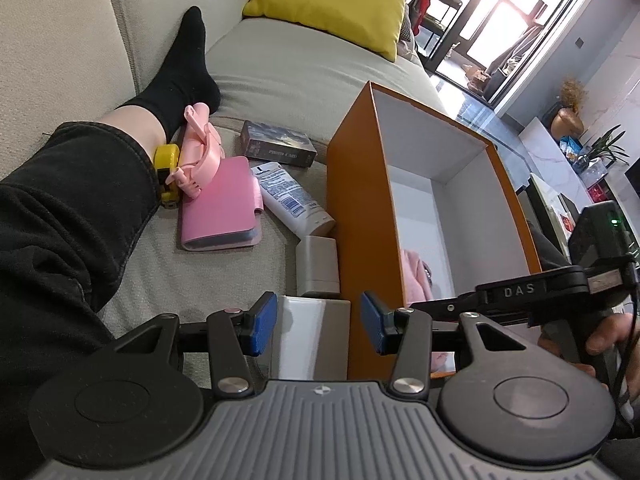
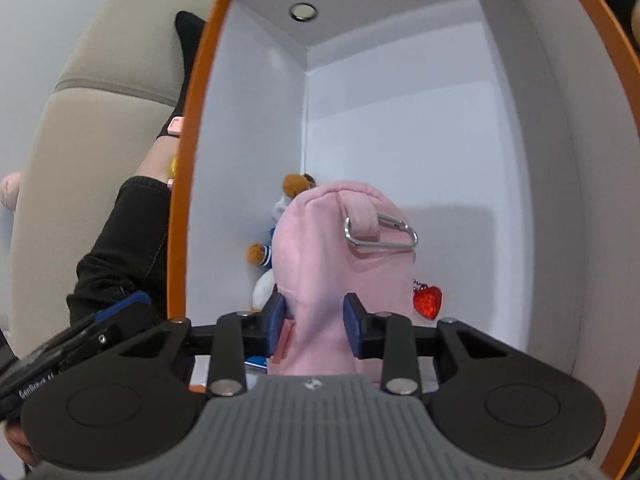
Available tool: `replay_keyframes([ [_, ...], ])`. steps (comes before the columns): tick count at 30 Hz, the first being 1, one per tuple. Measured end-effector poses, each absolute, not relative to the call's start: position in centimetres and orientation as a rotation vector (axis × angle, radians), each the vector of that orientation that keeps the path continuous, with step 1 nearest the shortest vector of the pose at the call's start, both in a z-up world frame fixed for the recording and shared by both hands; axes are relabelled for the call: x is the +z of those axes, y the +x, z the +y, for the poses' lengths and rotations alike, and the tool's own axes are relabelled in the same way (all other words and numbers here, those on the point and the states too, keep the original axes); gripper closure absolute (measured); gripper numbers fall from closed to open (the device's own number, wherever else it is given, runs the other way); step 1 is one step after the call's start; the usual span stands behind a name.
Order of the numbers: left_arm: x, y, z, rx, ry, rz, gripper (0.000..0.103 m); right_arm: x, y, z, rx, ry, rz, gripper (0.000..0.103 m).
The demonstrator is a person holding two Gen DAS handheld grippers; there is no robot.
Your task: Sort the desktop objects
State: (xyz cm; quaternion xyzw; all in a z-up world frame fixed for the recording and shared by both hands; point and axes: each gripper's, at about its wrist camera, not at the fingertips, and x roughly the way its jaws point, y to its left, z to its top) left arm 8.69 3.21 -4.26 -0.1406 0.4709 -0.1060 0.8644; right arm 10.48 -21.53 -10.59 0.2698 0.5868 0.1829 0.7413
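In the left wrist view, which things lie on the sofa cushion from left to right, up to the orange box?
Yellow tape measure → pink clip → pink wallet → white tube → orange box. The card box and the two grey boxes overlap these in the order, so they are left out.

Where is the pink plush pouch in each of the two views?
Left wrist view: only a corner of the pink plush pouch shows, low inside the orange box, behind its near wall.
Right wrist view: the pouch fills the centre, inside the box, with the right gripper pressing on its near end.
Shared landmark: the orange box with white inside walls.
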Motion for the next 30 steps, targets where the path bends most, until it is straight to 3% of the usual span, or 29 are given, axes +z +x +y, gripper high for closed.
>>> replay_keyframes([
  [3,-4.2,8.6,3.3,-0.221,-0.291,0.985,0.050,-9.9,10.1,-21.7,0.403,0.549,1.262,0.059],
  [11,-3.9,8.7,3.3,-0.219,-0.284,0.978,0.050,-7.3,9.8,-21.0,0.395,0.428,1.211,0.052],
  [30,-2.3,9.4,3.3,-0.157,-0.040,0.859,0.049,-0.5,9.8,-18.0,0.482,0.059,0.923,0.049],
])
